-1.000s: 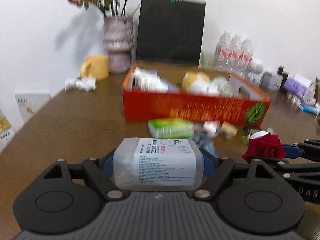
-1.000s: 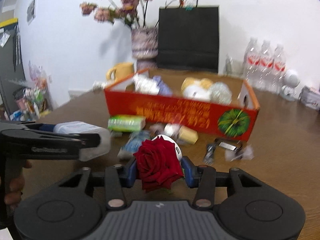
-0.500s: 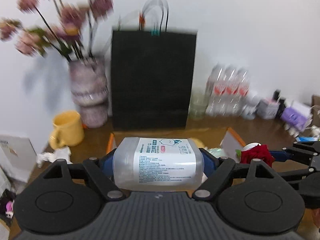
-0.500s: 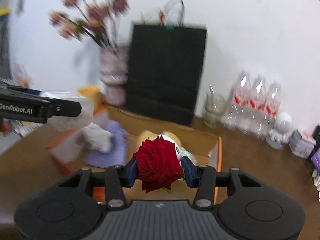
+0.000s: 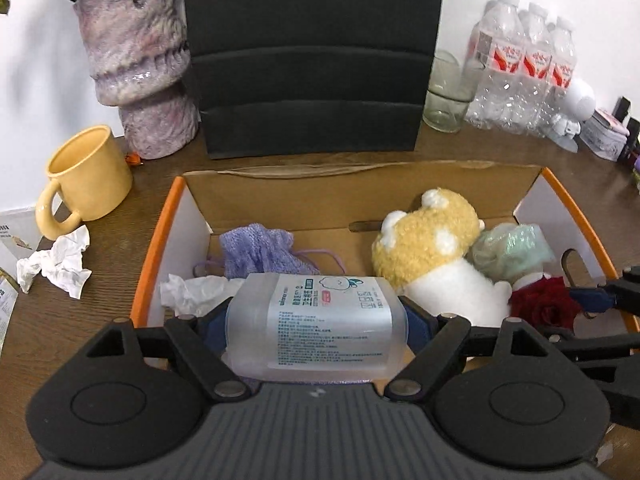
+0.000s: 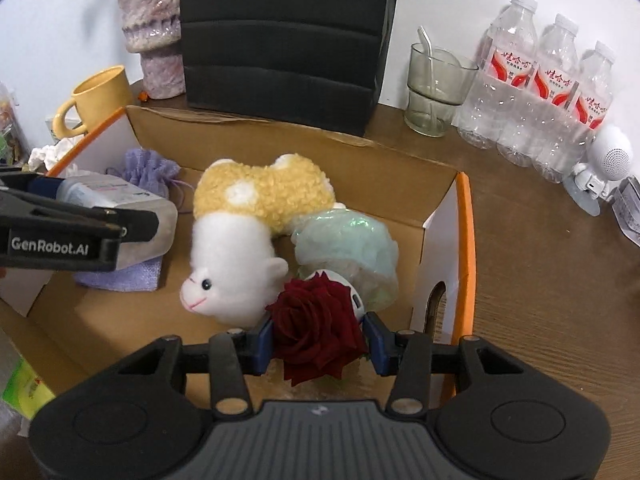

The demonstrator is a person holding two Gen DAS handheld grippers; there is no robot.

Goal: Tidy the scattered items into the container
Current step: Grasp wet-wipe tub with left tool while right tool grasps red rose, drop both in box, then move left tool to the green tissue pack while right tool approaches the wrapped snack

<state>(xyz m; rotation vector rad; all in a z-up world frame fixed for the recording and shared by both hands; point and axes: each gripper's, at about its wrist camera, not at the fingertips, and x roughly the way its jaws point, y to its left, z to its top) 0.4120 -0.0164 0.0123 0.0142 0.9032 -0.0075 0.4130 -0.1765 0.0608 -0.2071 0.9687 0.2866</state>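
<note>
While over box (image 5: 568, 196), left jaws pinch wipes pack (image 5: 318, 326); right pinch rose (image 6: 316, 330) (both aloft).

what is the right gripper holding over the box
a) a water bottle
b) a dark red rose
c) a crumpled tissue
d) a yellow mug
b, the right gripper is closed on a dark red rose, held over the open cardboard box beside the plush toy.

Behind: black bag (image 5: 312, 56), vase (image 5: 138, 60), yellow mug (image 5: 86, 178); water bottles (image 6: 548, 96), glass (image 6: 434, 88).
</note>
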